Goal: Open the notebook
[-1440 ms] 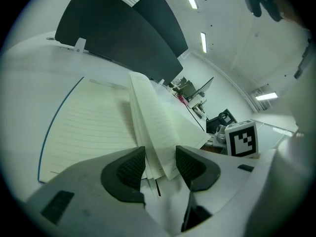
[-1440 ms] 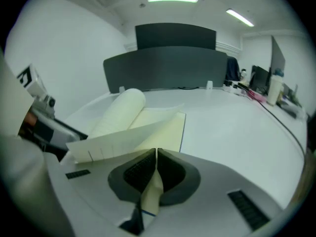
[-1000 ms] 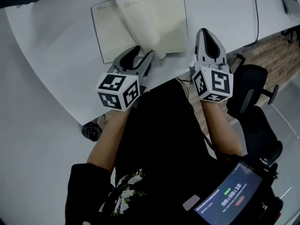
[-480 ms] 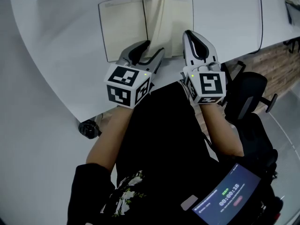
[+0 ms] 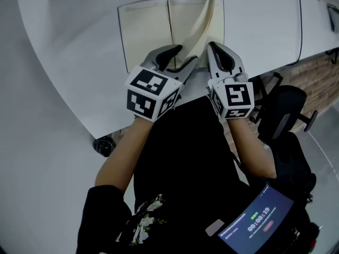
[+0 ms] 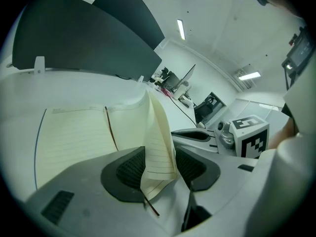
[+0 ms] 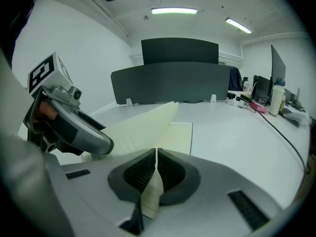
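On the white counter (image 5: 69, 52), near its front edge, the notebook (image 5: 145, 30) lies open, and its raised page (image 5: 204, 25) has swung from the left half across the spine to lean right, so opening looks nearly done. The right tongs (image 5: 214, 49) clench that page's corner; the left tongs (image 5: 183, 57) stand released, the page loose between them.

White table (image 5: 63, 57) lies under the fingers (image 5: 168, 54). A black cable (image 5: 300, 20) crosses it well right of them. A dark partition (image 7: 173, 85) stands beyond, a bottle (image 7: 279, 95) far right. Behind and right, a black chair (image 5: 283, 112) on wood floor (image 5: 318, 62).
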